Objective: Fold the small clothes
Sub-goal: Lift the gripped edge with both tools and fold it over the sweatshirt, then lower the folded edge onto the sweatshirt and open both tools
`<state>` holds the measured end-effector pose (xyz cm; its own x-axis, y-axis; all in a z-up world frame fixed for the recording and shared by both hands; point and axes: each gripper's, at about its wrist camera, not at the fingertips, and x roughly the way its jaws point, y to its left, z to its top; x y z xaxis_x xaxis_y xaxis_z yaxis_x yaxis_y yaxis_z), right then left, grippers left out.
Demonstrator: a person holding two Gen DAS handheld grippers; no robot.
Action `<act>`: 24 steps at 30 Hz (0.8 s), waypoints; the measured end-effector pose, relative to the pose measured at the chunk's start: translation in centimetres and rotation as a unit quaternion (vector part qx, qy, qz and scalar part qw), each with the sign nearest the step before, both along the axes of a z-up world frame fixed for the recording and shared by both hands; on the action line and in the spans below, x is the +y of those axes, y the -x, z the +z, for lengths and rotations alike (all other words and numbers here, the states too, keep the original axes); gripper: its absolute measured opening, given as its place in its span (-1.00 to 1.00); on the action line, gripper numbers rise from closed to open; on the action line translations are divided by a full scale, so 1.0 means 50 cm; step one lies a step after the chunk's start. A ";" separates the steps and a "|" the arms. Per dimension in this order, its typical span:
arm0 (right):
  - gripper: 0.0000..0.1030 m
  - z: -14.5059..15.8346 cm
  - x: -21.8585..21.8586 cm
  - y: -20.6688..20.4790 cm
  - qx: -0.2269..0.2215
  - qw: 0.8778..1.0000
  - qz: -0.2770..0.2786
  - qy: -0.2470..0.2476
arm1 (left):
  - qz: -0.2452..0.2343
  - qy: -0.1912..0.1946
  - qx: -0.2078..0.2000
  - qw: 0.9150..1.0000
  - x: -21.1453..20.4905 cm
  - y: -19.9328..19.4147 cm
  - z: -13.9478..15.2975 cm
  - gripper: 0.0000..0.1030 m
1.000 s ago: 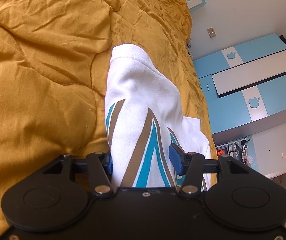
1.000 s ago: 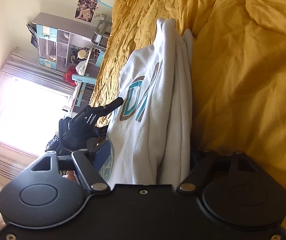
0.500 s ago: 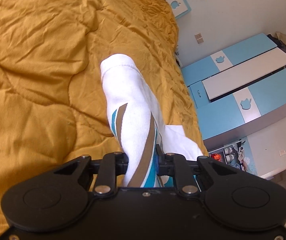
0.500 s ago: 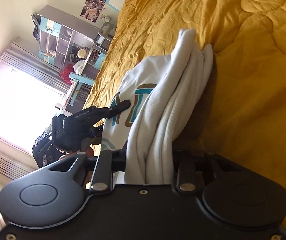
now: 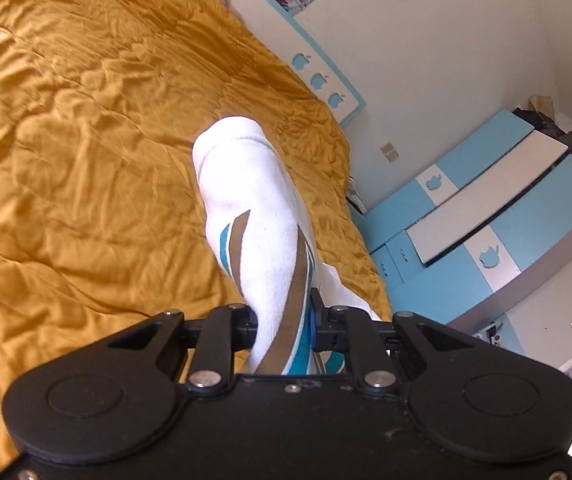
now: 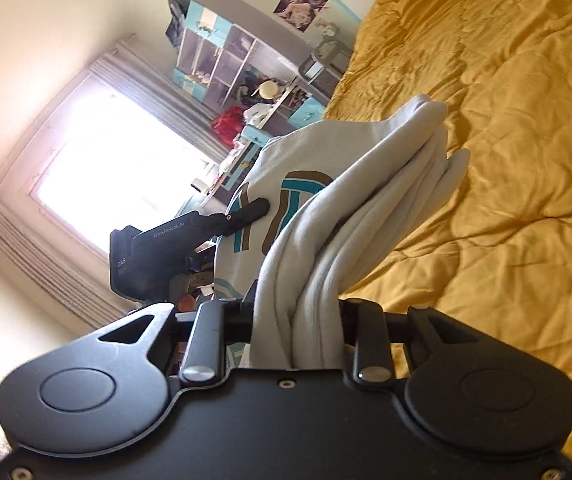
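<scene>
White knit garment [image 5: 254, 216], brown and teal print, pinched at lower centre by the left gripper [image 5: 282, 320] and right gripper [image 6: 298, 316], jaws closed on bunched cloth, apparently raised for a fold. Behind: yellow quilt [image 5: 86, 160]. Upper right: blue wardrobe [image 5: 506, 232]. Legible on the gripper at frame left in the right view: "CenRobot.AI", "DAS".

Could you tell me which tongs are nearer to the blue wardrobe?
Left. The left tongs, shut on the white garment, have the blue wardrobe nearby on that side; the right tongs grip the other edge.
</scene>
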<state>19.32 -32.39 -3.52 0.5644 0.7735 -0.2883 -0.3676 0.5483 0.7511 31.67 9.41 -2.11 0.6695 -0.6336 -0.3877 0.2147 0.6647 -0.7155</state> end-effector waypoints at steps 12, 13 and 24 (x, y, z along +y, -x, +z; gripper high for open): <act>-0.43 -0.264 0.217 -0.109 0.156 0.986 0.038 0.047 | 0.077 0.019 0.153 0.985 0.285 0.039 -0.331 -0.53; -0.43 -0.280 0.206 -0.105 0.165 0.985 0.033 0.031 | 0.078 0.033 0.147 0.985 0.296 0.047 -0.336 -0.52; -0.14 -0.127 0.141 -0.083 0.029 0.997 -0.020 0.070 | 0.061 -0.036 0.031 0.997 0.277 0.198 -0.158 -0.42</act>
<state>23.49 -25.32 -9.85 0.5726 0.7008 -0.4255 -0.3013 0.6626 0.6857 21.79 23.25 -9.98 0.7141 -0.5173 -0.4717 0.0859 0.7334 -0.6743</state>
